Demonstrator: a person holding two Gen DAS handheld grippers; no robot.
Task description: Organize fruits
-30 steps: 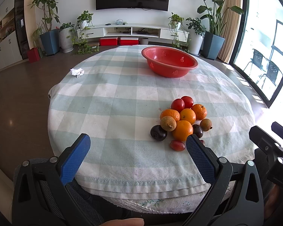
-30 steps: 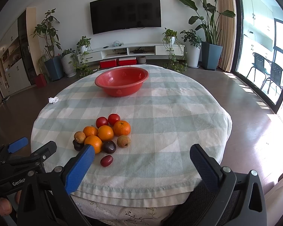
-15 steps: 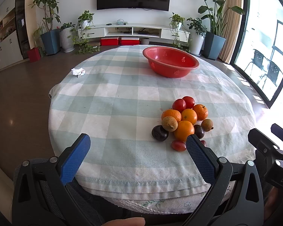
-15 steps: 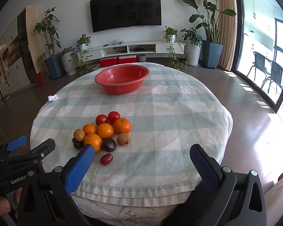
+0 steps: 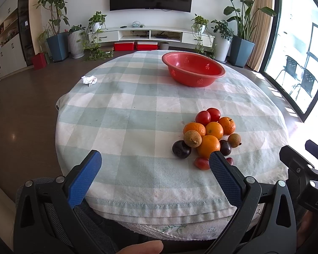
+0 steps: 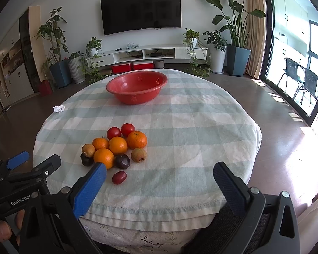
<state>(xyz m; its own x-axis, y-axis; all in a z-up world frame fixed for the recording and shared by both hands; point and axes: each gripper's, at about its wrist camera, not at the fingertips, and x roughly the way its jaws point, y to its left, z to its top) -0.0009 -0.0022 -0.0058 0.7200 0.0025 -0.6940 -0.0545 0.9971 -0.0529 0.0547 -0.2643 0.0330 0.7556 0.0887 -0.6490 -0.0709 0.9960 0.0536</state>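
A heap of fruit [image 5: 209,137] [image 6: 116,148] lies on the checked tablecloth: several oranges, two red tomatoes, brown longans, dark plums and a small red grape tomato [image 6: 119,177]. An empty red basin [image 5: 193,68] [image 6: 137,86] stands at the table's far side. My left gripper [image 5: 154,163] is open near the front edge, left of the heap, its right finger overlapping the nearest fruit in view. My right gripper [image 6: 159,173] is open too, right of the heap, holding nothing.
A crumpled white tissue [image 5: 89,80] [image 6: 59,108] lies near the table's far left edge. The round table [image 6: 201,127] is ringed by brown floor, with potted plants, a TV shelf and a glass door on the right behind.
Both grippers have crept slightly forward and up over the table; the fruit heap and basin sit a little lower in both views. Nothing was picked up.
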